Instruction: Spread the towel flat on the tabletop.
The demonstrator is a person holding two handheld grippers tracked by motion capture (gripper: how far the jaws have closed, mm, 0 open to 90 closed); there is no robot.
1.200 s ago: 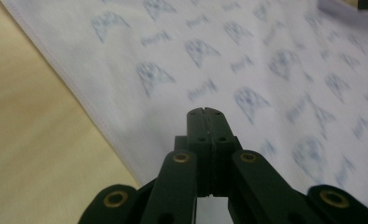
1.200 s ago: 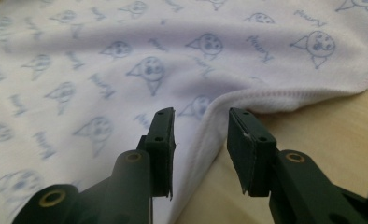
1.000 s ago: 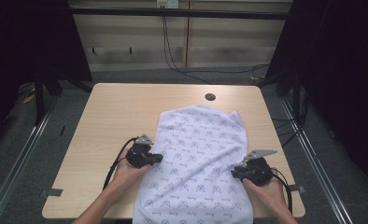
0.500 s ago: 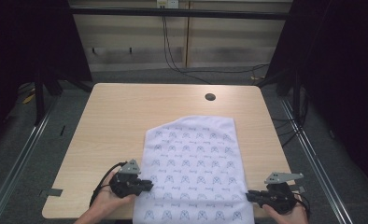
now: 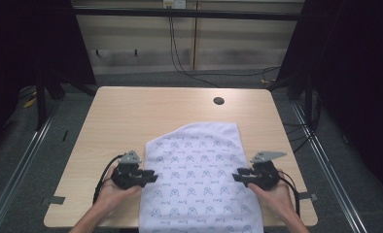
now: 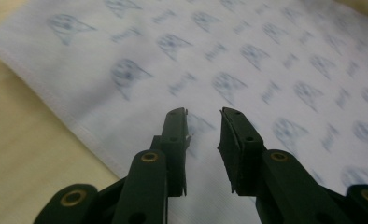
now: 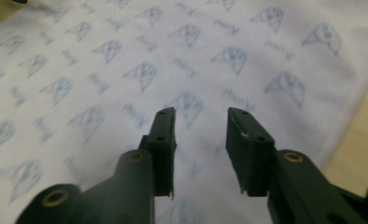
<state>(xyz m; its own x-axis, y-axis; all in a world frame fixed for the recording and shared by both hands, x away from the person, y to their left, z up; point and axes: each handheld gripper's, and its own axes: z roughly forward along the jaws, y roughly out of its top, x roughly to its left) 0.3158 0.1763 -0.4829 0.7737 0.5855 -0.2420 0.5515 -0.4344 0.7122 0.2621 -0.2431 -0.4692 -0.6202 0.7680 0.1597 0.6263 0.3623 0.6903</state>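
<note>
High view: a white towel [image 5: 199, 179] printed with small blue-grey motifs lies flat in the lower middle of the frame, its near end running over the table's [image 5: 131, 116] front edge at the bottom. The left gripper [image 5: 148, 176], at the towel's left edge, and the right gripper [image 5: 239, 176], at its right edge, point inward at each other. Both have just been opening; in each gripper view the jaws stand apart above the cloth, released, with nothing between them.
</note>
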